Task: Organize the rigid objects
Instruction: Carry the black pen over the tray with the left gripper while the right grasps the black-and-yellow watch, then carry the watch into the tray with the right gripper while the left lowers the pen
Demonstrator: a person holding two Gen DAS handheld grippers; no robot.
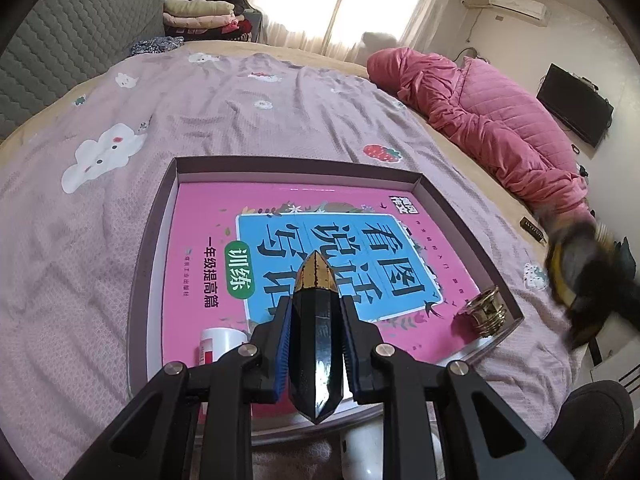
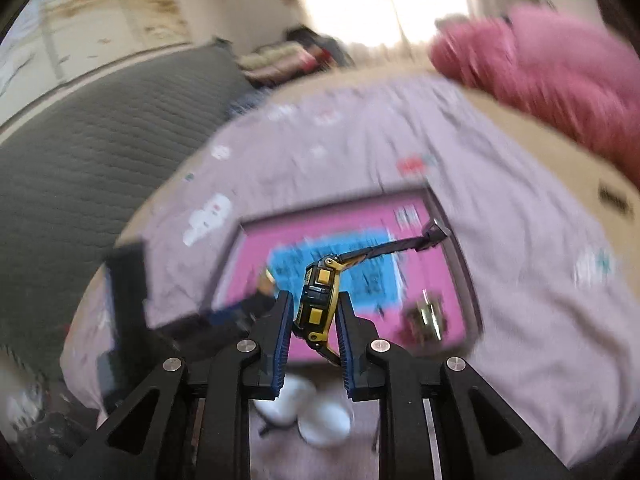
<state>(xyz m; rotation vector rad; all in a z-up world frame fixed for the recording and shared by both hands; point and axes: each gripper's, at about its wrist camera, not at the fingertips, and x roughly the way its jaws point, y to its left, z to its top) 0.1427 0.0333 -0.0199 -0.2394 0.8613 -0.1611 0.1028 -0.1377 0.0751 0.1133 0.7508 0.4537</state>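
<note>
My left gripper (image 1: 315, 312) is shut on a black faceted crystal-shaped object with a gold tip (image 1: 314, 332), held above a shallow purple box (image 1: 472, 224) lined with a pink book (image 1: 200, 216). A gold ring-shaped ornament (image 1: 486, 310) and a white bottle with a red label (image 1: 218, 344) lie in the box. My right gripper (image 2: 313, 312) is shut on a black and yellow wristwatch (image 2: 318, 304), held above the box's near edge (image 2: 472, 280); its strap sticks out to the right. The right gripper shows blurred at the right of the left wrist view (image 1: 580, 276).
The box sits on a bed with a lilac patterned sheet (image 1: 224, 112). A pink quilted coat (image 1: 488, 108) lies at the far right. A grey padded headboard (image 1: 68, 36) is at left, folded clothes (image 1: 204, 16) beyond. The right wrist view is motion-blurred.
</note>
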